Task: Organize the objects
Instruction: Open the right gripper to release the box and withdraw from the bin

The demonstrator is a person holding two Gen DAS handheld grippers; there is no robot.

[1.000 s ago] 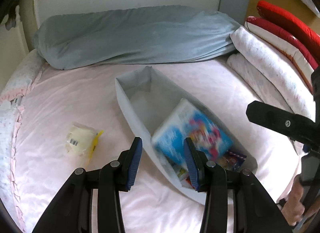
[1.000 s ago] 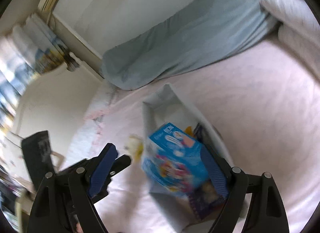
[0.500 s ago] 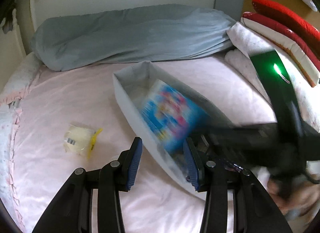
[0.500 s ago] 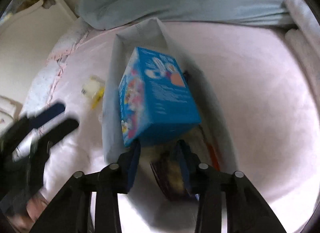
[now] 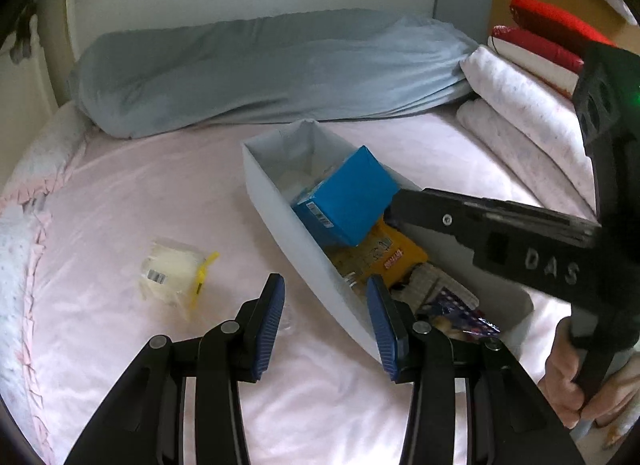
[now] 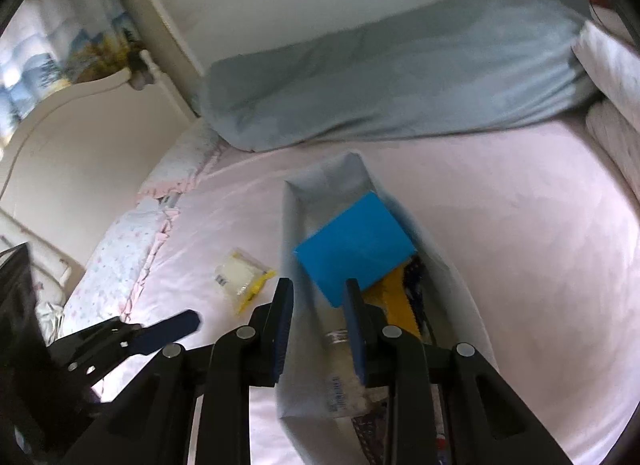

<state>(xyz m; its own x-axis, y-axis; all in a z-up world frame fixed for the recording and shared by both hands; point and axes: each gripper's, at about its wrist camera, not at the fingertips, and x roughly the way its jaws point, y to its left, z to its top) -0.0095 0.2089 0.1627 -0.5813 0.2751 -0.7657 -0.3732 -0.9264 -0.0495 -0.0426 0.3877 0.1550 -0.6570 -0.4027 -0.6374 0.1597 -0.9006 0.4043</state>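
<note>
A long grey fabric bin (image 5: 280, 221) lies on the pink bed. A blue box (image 5: 346, 195) stands tilted inside it, on a yellow packet (image 5: 384, 255) and other snack packets. In the right wrist view the blue box (image 6: 356, 247) lies just beyond my right gripper (image 6: 318, 329), which is open and empty above the bin (image 6: 292, 225). My left gripper (image 5: 326, 327) is open and empty, straddling the bin's near wall. A clear packet with a yellow tag (image 5: 172, 271) lies on the sheet to the left; it also shows in the right wrist view (image 6: 240, 277).
A long blue-grey bolster (image 5: 260, 69) lies along the headboard. Folded white and red bedding (image 5: 528, 77) is stacked at the right. The right tool's arm (image 5: 500, 237) crosses over the bin. A ruffled bed edge (image 5: 24, 225) runs on the left.
The right gripper carried the blue box up the bin, tipped it on end and let go of it. The left gripper stayed nearly still.
</note>
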